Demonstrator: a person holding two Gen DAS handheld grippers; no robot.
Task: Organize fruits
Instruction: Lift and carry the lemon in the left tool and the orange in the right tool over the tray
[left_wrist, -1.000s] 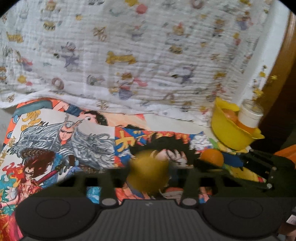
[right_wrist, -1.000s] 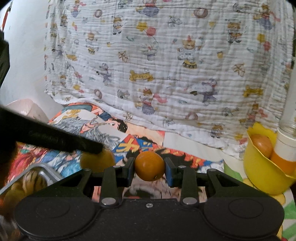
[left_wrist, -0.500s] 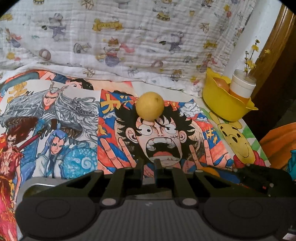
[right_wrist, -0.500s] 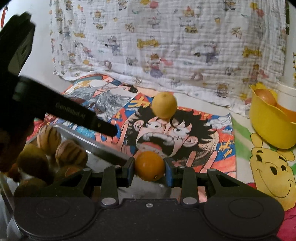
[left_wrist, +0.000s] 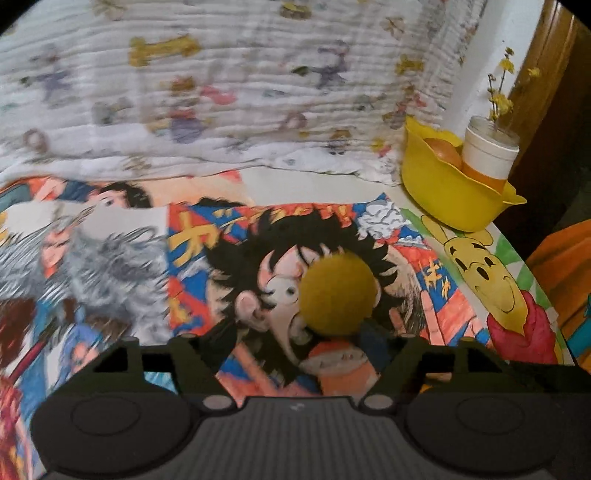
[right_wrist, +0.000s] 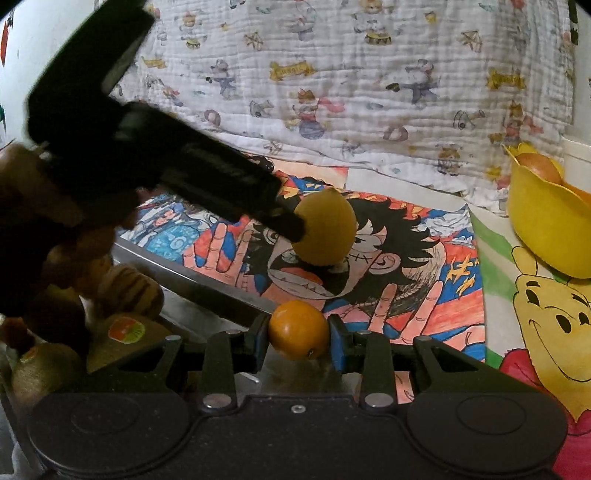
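At nine o'clock in the right wrist view, left gripper (right_wrist: 295, 225) slanting down from upper left, its tip right against the near side of a yellow lemon (right_wrist: 327, 229). Jaws opening, spread wide in its own view, lemon (left_wrist: 338, 293) between and just ahead of the fingers (left_wrist: 402, 354), pads not pressing it; lemon resting on the cartoon mat (right_wrist: 424, 258). Low at eight o'clock, metal tray (right_wrist: 207, 280) holding brown kiwis (right_wrist: 125, 330), one with a round sticker, plus striped brownish fruit behind; exact count unclear. At six o'clock, right gripper (right_wrist: 298, 341) angled downward, blue pads pinching a small orange (right_wrist: 298, 334) from both sides, held over the tray's right edge. Over at three o'clock, yellow bowl (left_wrist: 454, 199) on the mat's far right corner, with an onion-coloured round fruit (left_wrist: 443, 151) inside and a white cup (left_wrist: 487, 155) of thin yellow-flowered twigs standing in it. Behind everything, white printed cloth (right_wrist: 351, 92) hanging as a backdrop.
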